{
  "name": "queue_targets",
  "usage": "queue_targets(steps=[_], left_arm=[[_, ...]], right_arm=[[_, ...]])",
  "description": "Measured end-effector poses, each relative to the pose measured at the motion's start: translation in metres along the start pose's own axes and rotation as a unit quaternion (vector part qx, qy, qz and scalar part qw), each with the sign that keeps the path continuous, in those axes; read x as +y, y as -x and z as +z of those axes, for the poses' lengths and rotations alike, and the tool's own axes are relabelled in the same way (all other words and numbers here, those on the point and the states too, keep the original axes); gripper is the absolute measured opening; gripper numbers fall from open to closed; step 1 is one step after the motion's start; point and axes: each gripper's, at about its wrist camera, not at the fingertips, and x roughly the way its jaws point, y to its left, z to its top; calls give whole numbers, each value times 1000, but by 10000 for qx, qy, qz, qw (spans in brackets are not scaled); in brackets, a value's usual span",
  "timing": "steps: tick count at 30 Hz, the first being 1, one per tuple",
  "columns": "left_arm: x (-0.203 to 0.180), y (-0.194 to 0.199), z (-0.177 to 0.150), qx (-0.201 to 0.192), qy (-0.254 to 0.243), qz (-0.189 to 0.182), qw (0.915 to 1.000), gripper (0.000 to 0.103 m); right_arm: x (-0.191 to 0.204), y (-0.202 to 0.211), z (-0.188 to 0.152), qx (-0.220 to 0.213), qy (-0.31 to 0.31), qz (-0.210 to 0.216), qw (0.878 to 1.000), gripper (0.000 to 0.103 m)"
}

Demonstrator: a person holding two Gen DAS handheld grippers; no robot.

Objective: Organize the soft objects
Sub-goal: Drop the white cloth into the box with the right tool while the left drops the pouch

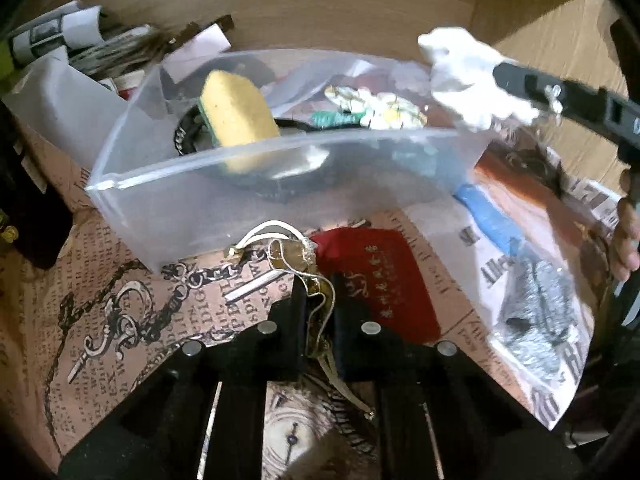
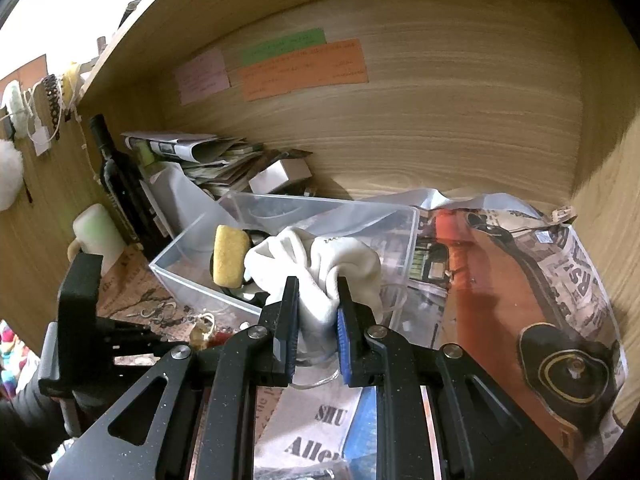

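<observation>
My right tongs (image 2: 318, 312) pinch a white sock (image 2: 320, 264). The sock hangs over the near right corner of the clear box (image 1: 256, 204). From my left side I see the same sock (image 1: 468, 76) up above the box's right end, held by the black tongs (image 1: 560, 96).

My left tongs (image 1: 320, 312) are pressed together on a gold string (image 1: 320, 300). The string goes to a red pouch (image 1: 376, 272). The pouch lies on the printed paper (image 1: 120, 280), just in front of the box's near wall.

In the box a yellow sponge (image 1: 236, 112) stands up at the left end. A flower thing (image 1: 376, 108) with green thread lies by the far wall. A grey fuzzy thing in a clear bag (image 1: 536, 328) lies near the right edge of the paper. A blue thing (image 1: 492, 216) lies between it and the box.
</observation>
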Motion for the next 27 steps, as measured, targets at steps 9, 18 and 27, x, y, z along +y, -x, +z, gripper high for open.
queue_targets(steps=[9,18,27], left_arm=[[1,54,17,-764,174,-145,9968,9],[14,90,59,-1383,312,172,9898,9],[33,59,103,-1259,533,388,9898,9]], right_arm=[[1,8,4,-133,13,-48,9999,15],[-1,7,17,-270,13,-57,9996,15],[-4,-27,36,-112,210,-132,9996,15]])
